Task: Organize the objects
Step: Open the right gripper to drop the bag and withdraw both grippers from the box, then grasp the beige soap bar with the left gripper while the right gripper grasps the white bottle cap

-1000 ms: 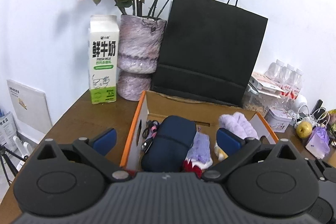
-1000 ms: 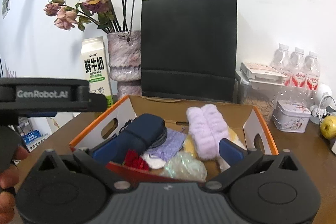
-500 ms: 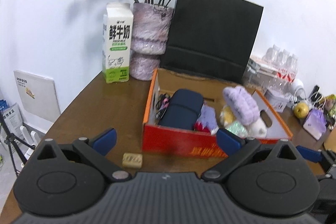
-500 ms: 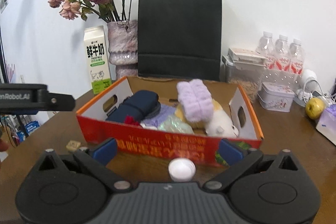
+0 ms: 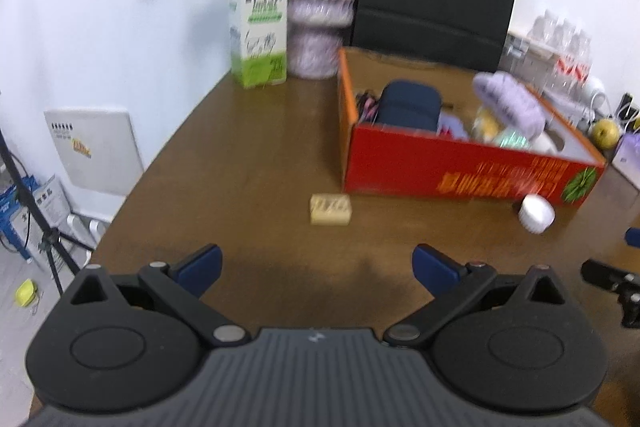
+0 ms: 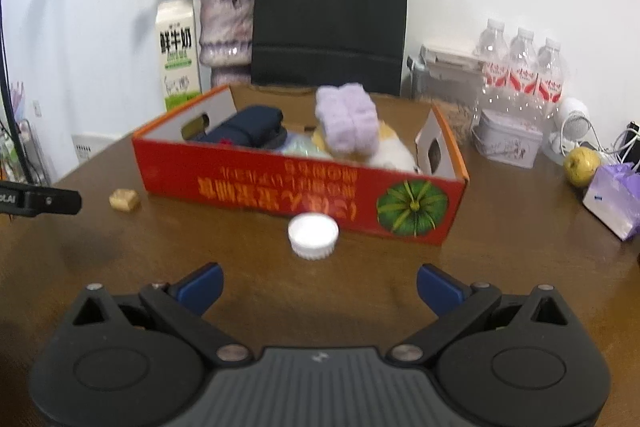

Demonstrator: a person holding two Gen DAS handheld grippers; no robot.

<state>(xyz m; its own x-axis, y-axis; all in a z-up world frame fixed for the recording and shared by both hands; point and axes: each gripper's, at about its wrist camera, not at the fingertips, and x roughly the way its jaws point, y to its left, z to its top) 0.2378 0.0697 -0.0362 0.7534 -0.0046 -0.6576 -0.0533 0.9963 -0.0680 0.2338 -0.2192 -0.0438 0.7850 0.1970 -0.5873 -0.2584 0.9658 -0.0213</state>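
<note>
Brown worktop (image 6: pixel 500 267): red box (image 6: pixel 304 187) filled; white cap (image 6: pixel 313 236), tan block (image 6: pixel 124 200) just outside it. Both grippers' fingers apart, empty. Next, likely: cap pickup.

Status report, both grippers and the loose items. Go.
Left gripper open, empty. Right gripper open, empty. Tan block and white cap on table outside red box. Path clear.

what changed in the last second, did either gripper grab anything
Both grippers, left and right, pulled back from over the red box, open and empty throughout. The white cap and tan block came into view. Box contents look unmoved.
</note>
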